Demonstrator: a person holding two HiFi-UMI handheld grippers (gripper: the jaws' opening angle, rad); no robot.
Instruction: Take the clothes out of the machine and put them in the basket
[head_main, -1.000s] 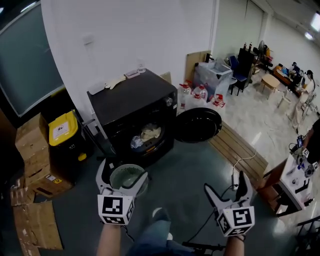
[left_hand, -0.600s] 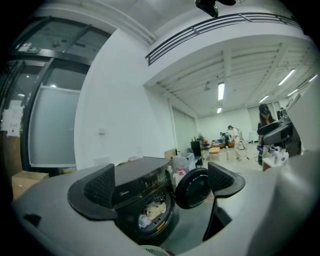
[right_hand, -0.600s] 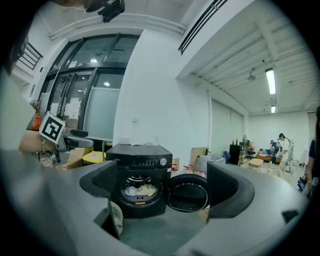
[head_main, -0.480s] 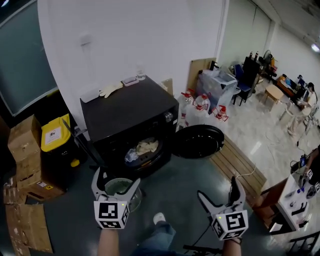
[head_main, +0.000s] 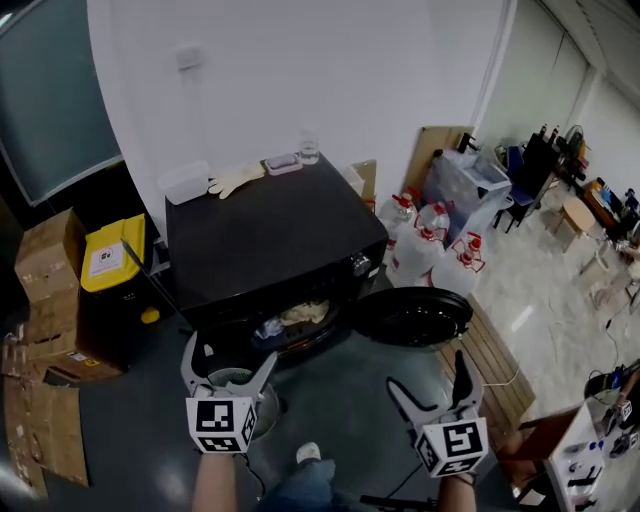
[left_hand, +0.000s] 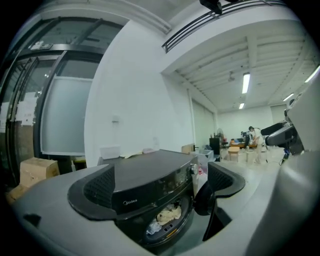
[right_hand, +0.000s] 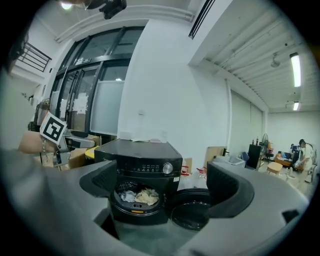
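A black front-loading washing machine (head_main: 265, 240) stands against the white wall, its round door (head_main: 415, 315) swung open to the right. Cream and pale blue clothes (head_main: 295, 317) lie in its drum, also seen as clothes (right_hand: 136, 196) in the right gripper view and clothes (left_hand: 167, 216) in the left gripper view. A round pale green basket (head_main: 238, 392) sits on the floor in front of the machine, partly hidden behind my left gripper (head_main: 228, 370). My left gripper is open and empty. My right gripper (head_main: 428, 383) is open and empty, held over the floor right of the basket.
A white tray, a glove (head_main: 235, 178) and a small box lie on the machine's top. A yellow-lidded bin (head_main: 108, 262) and cardboard boxes (head_main: 45, 262) stand at the left. Water jugs (head_main: 430, 240) and a wooden pallet (head_main: 495, 365) sit at the right, with a cable on the floor.
The head view has moved closer to the machine and looks more steeply down. Both grippers stay open, held low in front, now nearer the machine.
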